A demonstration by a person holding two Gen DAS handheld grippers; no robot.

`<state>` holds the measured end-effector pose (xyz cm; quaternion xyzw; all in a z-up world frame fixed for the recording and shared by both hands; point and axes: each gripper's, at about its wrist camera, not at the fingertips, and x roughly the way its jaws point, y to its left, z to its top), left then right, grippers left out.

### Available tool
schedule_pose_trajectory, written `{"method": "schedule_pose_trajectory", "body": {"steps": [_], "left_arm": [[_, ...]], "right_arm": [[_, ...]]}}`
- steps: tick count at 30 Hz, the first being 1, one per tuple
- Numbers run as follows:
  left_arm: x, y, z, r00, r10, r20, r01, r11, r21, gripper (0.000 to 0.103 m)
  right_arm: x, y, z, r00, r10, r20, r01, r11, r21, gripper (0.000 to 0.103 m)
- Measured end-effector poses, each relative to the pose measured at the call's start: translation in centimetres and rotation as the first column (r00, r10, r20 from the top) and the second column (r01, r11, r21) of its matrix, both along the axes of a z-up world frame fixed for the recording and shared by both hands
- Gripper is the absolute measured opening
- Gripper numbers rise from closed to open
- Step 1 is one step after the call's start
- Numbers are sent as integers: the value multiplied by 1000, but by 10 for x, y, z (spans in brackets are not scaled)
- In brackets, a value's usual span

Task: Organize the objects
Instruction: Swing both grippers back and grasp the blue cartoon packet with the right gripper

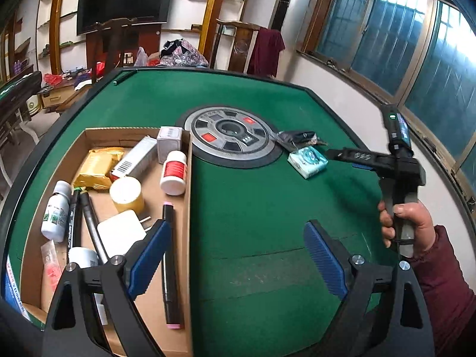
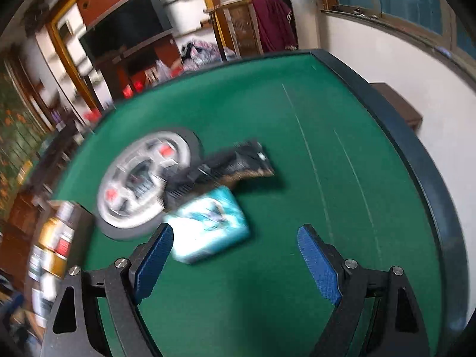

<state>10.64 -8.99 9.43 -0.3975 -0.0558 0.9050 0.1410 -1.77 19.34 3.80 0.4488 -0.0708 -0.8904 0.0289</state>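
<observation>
Here, the left gripper (image 1: 235, 255) and the right gripper (image 2: 235, 255) both had jaws wide apart, holding nothing. The teal tissue pack (image 2: 209, 227) lay on the green table (image 2: 297, 178), beside a black packet (image 2: 238, 163). The cardboard box (image 1: 188, 208) held bottles and markers.

My right wrist view smears: the box (image 2: 56, 238) at left edge is unreadable, cut off. In my left view, the blue packet (image 1: 12, 285) runs off lower left.
</observation>
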Motion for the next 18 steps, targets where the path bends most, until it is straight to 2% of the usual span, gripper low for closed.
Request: {"method": "schedule_pose_trajectory", "body": {"steps": [2,7,15,18], "left_arm": [[1,-1,1,1000,14,-4,-14,1000,-14,90],[1,-5,1,996,87,-24,-89,992,-94,90],[4,-3,-1,987,147,-68,-159,958,-238,90],[4,-1,-2,986,148,-74,-163,948,-272,90]], "right_arm": [[-5,-3,-7,1000,15,17,-15,1000,25,89],[-16,-6,-18,999,23,33,-23,999,-26,90],[-37,-38,-30,995,70,72,-71,997,19,91],[-39,-58,-34,991,110,80,-115,991,70,91]]}}
